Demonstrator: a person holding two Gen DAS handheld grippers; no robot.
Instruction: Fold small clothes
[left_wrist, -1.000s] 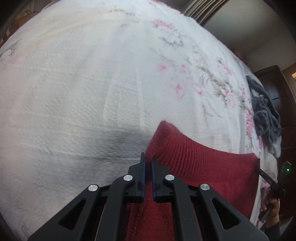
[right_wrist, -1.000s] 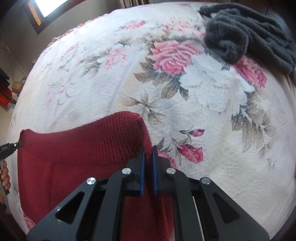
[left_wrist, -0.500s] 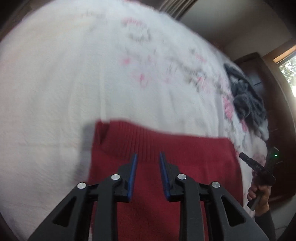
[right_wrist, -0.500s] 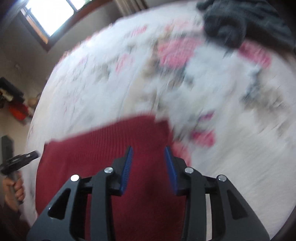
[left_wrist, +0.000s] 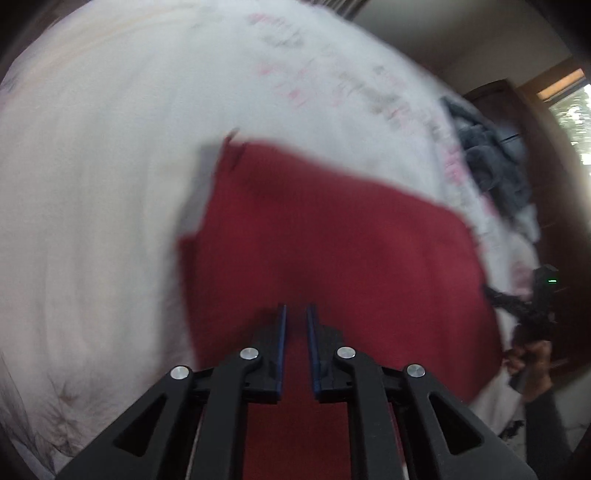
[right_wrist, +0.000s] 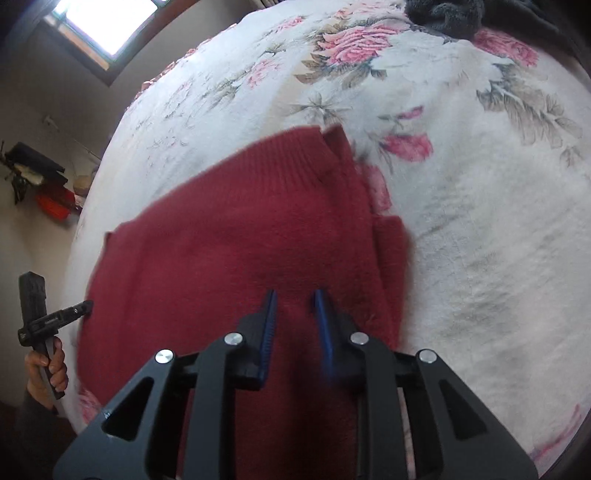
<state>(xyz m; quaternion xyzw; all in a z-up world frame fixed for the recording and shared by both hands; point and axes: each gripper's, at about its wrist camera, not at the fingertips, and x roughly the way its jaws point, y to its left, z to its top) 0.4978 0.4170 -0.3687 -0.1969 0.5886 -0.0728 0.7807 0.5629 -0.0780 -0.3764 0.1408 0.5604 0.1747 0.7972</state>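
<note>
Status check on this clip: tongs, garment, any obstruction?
Left tongs open, holding nothing. Right tongs open, holding nothing. Red sweater lies on the floral blanket. Dark grey garment far off, not obstructing.

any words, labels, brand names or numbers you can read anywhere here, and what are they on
None: no readable text in either view.
Red sweater: no tag or label showing.
Floral blanket: printed roses only.
Left tool, right tool: no markings visible.
Shelf clutter by the wall: too small to read.
</note>
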